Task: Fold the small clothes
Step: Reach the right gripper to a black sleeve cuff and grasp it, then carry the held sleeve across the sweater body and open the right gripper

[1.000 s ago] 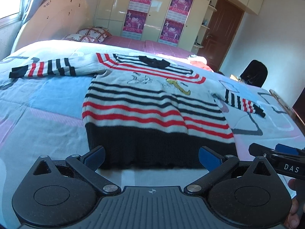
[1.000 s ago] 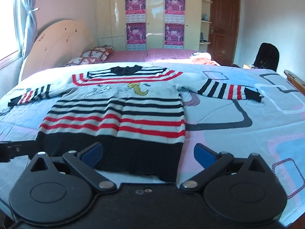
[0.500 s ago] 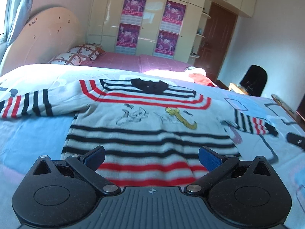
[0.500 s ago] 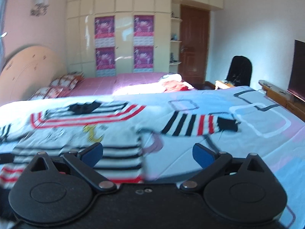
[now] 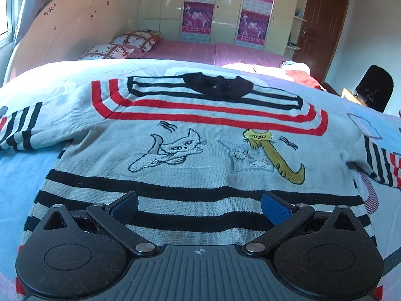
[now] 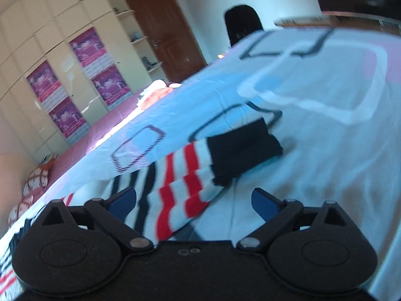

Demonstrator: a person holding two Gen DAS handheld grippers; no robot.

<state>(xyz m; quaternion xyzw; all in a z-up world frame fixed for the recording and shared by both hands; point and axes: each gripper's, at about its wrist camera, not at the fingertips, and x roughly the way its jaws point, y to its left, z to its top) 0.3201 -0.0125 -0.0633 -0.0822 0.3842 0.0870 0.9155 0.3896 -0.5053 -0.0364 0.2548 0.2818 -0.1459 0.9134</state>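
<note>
Sweater [image 5: 200, 155] lies face up and flat across the middle of the left wrist view, sleeves out to both frame edges on the bedspread [image 5: 22, 175], presumably spread so the folds come square. Left gripper [image 5: 199, 207], lower centre, hangs spread over the striped body, pinching nothing. In the tilted right wrist view the right gripper [image 6: 194, 202] has just been closing slightly yet stands wide, the striped sleeve [image 6: 180, 185] between the jaws but ungripped, black cuff [image 6: 240, 150] at centre right; likely lining up for a sleeve fold

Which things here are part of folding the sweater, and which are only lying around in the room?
Part of the job:
striped sweater
its sleeve
left gripper
right gripper

Only lying around:
pillows
posters
black chair
red cloth
</note>
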